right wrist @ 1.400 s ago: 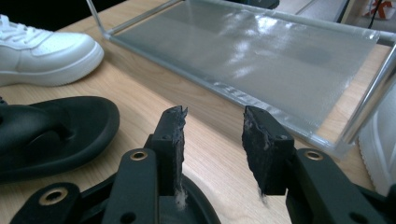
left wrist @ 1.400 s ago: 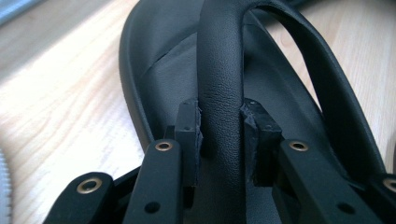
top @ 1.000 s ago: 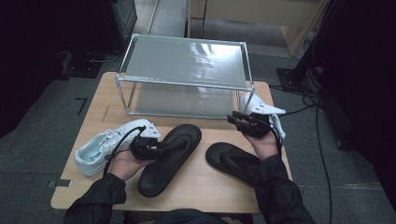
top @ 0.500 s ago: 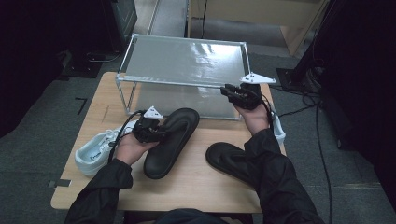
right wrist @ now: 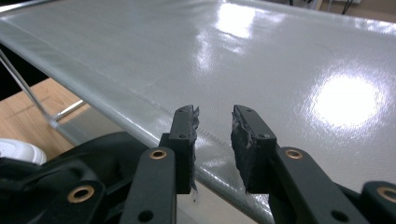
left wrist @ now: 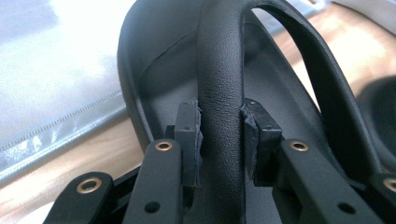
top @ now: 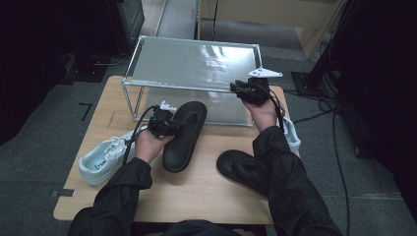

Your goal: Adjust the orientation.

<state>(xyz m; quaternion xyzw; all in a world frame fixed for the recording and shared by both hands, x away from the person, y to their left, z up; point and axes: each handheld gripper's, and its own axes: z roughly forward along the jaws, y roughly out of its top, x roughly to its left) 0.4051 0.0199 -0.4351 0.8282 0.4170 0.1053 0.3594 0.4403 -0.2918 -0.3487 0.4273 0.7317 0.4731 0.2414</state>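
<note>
The left gripper (top: 169, 125) holds a black sandal (top: 184, 135) by its strap (left wrist: 219, 84). In the left gripper view the strap runs straight up between the two jaws, and both pads (left wrist: 192, 135) press against its sides, so the jaws stand narrowed on it. The sandal's footbed spreads behind and beyond the jaw tips, with the strap arching over to the right of them. From above, the sandal's toe end points toward the shelf rack (top: 194, 64), close to its lower front rail, while its heel lies on the table (top: 196, 196) near the person's left hand (top: 150, 145).

The right gripper (top: 243, 88) holds nothing. Its jaws have just been opening a little after closing, and in the right gripper view they stand partly apart with only a clear gap between the pads (right wrist: 245, 135). Past the jaw tips lies the glossy top of the rack (right wrist: 280, 60), whose front edge crosses just beneath them. Down to the left of these jaws the held sandal (right wrist: 88, 158) shows dark under that edge.

A second black sandal (top: 241, 167) lies on the table beside the right forearm, well behind the right jaws. A white sneaker (top: 105, 157) rests just behind the left gripper, by the left hand.
</note>
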